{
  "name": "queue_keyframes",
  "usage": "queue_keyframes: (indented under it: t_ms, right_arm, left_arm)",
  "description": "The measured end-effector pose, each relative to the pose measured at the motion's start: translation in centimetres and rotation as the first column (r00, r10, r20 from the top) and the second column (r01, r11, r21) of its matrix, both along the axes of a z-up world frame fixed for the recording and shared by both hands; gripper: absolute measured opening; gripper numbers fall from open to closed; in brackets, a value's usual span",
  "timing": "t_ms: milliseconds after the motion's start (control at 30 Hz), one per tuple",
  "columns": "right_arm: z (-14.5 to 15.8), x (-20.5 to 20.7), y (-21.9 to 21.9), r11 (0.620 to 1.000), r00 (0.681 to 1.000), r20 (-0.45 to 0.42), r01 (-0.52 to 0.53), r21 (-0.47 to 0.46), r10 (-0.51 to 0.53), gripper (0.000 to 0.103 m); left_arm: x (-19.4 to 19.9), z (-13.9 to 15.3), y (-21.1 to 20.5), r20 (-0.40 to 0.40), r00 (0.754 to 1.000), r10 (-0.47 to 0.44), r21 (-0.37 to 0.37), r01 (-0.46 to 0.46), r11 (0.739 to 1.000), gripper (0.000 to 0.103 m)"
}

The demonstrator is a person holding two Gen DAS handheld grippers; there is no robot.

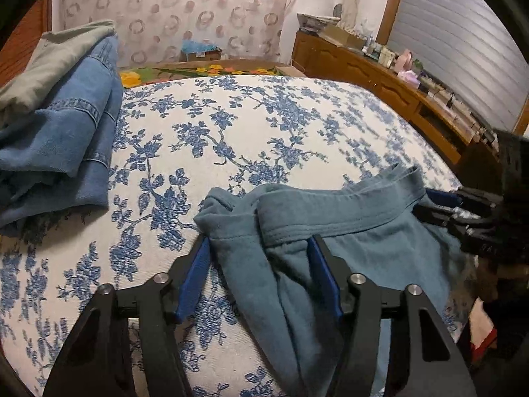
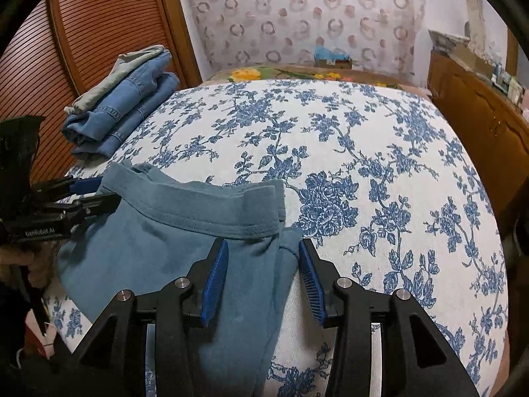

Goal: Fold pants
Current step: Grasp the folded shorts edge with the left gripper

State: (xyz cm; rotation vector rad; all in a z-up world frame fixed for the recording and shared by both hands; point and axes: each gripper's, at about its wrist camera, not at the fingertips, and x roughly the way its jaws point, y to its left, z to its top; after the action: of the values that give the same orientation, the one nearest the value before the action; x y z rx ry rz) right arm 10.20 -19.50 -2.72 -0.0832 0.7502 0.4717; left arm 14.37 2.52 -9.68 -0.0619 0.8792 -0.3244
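The pants (image 1: 347,241) lie at the near edge of the bed (image 1: 231,139), waistband crumpled and pointing toward the far side, the legs running over the near edge and out of sight.

The left hand-held gripper (image 1: 259,274) tilts downward over the waistband's left corner. Its jaws stand apart astride a bunched fold of cloth; the pads (image 1: 195,278) do not press on it, so it is released.

The right hand-held gripper (image 2: 263,281) tilts downward at the waistband's right corner. Its jaws also stand apart: the left pad rests over the cloth and the right pad (image 2: 312,284) sits just beside the cloth's edge, over the bedspread. It grips nothing.

Each hand-held gripper shows at the side of the other's view, at opposite ends of the waistband.

Beyond the pants the flowered bedspread is bare to the far edge. A stack of folded jeans (image 2: 122,115) sits at the far left corner. A wooden cabinet (image 1: 380,76) runs along the right side, near the bed.
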Motion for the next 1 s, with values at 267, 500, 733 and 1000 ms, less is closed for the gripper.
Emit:
queue_keyframes:
  t_ms: [267, 500, 733, 1000]
  right_arm:
    - [-0.1, 0.0, -0.6, 0.999, 1.0, -0.007, -0.004, 0.031, 0.005, 0.046]
    - [-0.1, 0.1, -0.9, 0.998, 1.0, -0.017, -0.003, 0.055, 0.004, 0.046]
    - [-0.1, 0.2, -0.8, 0.998, 1.0, -0.023, -0.002, 0.064, 0.003, 0.046]
    - [-0.1, 0.0, -0.3, 0.998, 0.999, -0.032, -0.007, 0.062, 0.009, 0.033]
  left_arm:
    - [0.1, 0.3, -0.2, -0.004, 1.0, 0.005, -0.057, -0.006, 0.998, 0.032]
    - [-1.1, 1.9, -0.7, 0.047, 0.999, 0.002, -0.058, 0.001, 0.998, 0.023]
    - [-2.5, 3.8, -1.4, 0.112, 0.994, -0.006, -0.048, 0.011, 0.999, 0.023]
    - [-3.2, 4.6, -2.1, 0.143, 0.99, -0.013, -0.037, 0.018, 0.999, 0.023]
